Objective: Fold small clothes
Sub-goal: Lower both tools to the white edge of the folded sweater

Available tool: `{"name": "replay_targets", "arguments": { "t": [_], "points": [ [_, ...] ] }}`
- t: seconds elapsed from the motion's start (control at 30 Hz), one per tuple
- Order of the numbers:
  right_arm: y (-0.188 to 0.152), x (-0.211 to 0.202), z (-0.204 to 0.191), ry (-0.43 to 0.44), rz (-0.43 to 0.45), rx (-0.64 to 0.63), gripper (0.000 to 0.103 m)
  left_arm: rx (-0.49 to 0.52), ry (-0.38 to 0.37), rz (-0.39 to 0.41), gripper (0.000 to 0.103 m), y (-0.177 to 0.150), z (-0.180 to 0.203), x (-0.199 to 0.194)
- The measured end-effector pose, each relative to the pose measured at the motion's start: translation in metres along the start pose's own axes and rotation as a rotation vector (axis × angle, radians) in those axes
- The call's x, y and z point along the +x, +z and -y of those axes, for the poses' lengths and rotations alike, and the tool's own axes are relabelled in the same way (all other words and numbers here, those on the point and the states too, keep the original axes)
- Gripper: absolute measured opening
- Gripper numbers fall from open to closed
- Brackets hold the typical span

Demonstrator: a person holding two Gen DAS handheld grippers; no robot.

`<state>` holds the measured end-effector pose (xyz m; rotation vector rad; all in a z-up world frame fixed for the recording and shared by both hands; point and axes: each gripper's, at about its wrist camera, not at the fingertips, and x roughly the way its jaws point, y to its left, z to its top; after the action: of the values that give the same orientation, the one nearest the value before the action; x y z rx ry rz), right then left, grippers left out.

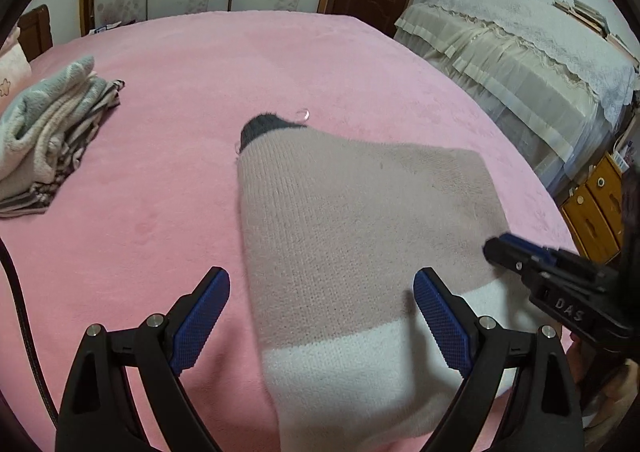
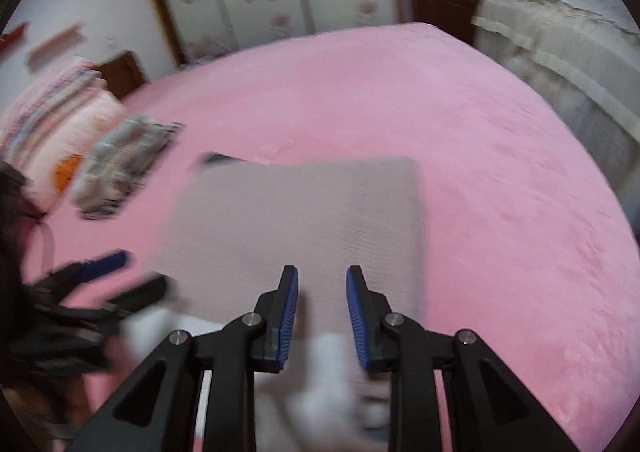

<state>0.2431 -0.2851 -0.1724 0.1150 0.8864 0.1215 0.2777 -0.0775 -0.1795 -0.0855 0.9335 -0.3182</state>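
Sweater (image 1: 360, 220) is lying folded on pink bed (image 1: 180, 64); left hand-held gripper (image 1: 320, 292) hovering wide open, right hand-held gripper (image 2: 322, 284) slightly parted, gripping nothing.

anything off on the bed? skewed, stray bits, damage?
One thing: a small clear loop, likely a tag fastener, sticks out by the dark collar of the folded sweater on the pink blanket. The sweater lies flat with straight edges. The stack of folded clothes looks slightly slumped. No visible damage.
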Motion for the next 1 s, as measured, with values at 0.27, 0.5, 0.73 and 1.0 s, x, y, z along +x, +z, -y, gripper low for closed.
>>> {"name": "replay_targets", "arguments": {
  "t": [0.27,0.5,0.73,1.0],
  "points": [
    [-0.036,0.002,0.020,-0.007,0.022,0.002,0.021,0.009,-0.028,-0.029,0.095,-0.012,-0.001,0.022],
    [-0.035,0.006,0.025,0.011,0.021,0.027,0.022,-0.006,-0.046,-0.046,0.099,-0.010,-0.008,0.026],
    [-0.031,0.006,0.029,0.047,0.000,0.037,0.025,-0.001,-0.023,-0.039,0.102,-0.011,-0.007,0.024],
    [-0.030,0.005,0.006,0.029,-0.022,-0.069,0.052,-0.004,-0.014,-0.070,0.102,-0.010,-0.004,0.022]
  ]
}}
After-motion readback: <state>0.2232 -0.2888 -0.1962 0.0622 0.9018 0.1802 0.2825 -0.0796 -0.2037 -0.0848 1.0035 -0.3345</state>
